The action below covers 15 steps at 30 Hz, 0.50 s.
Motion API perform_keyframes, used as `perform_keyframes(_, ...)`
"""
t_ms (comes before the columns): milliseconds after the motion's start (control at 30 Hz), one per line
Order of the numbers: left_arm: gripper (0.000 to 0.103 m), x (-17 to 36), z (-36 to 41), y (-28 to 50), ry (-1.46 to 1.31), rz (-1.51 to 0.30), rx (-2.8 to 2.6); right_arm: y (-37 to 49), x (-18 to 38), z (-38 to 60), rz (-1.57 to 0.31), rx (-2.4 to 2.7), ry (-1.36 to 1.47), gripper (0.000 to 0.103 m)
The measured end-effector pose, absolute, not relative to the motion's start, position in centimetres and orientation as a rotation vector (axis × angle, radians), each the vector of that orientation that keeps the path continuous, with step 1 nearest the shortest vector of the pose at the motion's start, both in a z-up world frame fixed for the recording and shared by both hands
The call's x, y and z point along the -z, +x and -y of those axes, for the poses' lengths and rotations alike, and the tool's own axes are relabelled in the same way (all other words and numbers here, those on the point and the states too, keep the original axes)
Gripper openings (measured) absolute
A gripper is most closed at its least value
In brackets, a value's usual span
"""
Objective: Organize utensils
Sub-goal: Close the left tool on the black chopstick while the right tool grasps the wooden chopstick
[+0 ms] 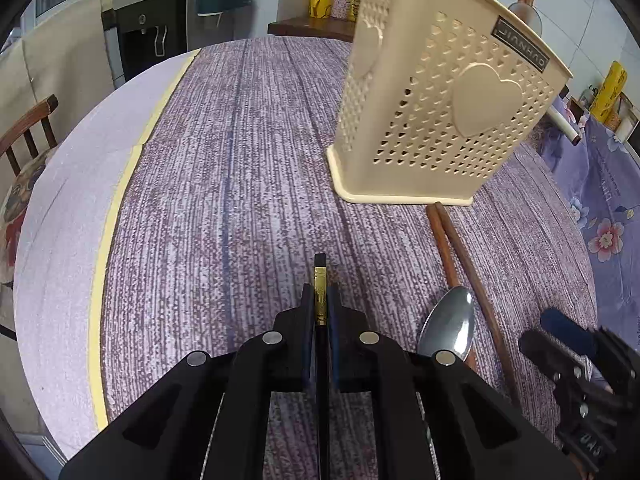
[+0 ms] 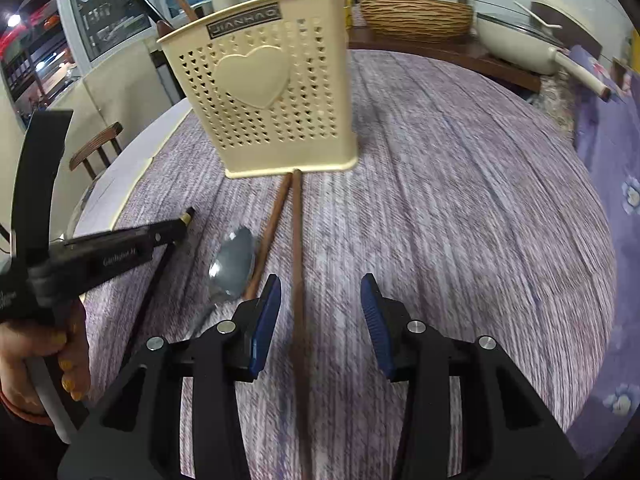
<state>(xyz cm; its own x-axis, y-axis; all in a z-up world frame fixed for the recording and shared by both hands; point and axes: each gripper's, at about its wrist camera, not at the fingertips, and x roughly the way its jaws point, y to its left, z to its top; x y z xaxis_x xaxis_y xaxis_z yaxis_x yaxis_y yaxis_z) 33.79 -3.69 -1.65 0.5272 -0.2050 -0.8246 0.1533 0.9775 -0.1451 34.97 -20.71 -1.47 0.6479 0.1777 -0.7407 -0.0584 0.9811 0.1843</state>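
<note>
My left gripper (image 1: 320,300) is shut on a black chopstick with a gold band (image 1: 319,280), held above the purple table mat; it also shows in the right wrist view (image 2: 176,226). A cream perforated utensil holder (image 1: 436,96) stands ahead to the right, also in the right wrist view (image 2: 264,96), with a black and a brown utensil handle sticking out of it. Two brown chopsticks (image 2: 297,248) and a metal spoon (image 2: 233,266) lie on the mat in front of the holder. My right gripper (image 2: 320,320) is open just above the brown chopsticks.
A wooden chair (image 1: 24,128) stands at the table's left edge. A wicker basket (image 2: 416,14) and a white pan (image 2: 520,44) sit on a wooden board behind the table. A floral cloth (image 2: 616,200) lies to the right.
</note>
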Motion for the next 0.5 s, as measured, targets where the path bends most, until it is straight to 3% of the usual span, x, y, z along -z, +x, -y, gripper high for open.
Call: perform_keyframes(500,0.008,1.8,3.4,34.3,-0.072,-0.987,0.226,41.9,2.8,18.1,-0.917,-0.149,0.024,0.032)
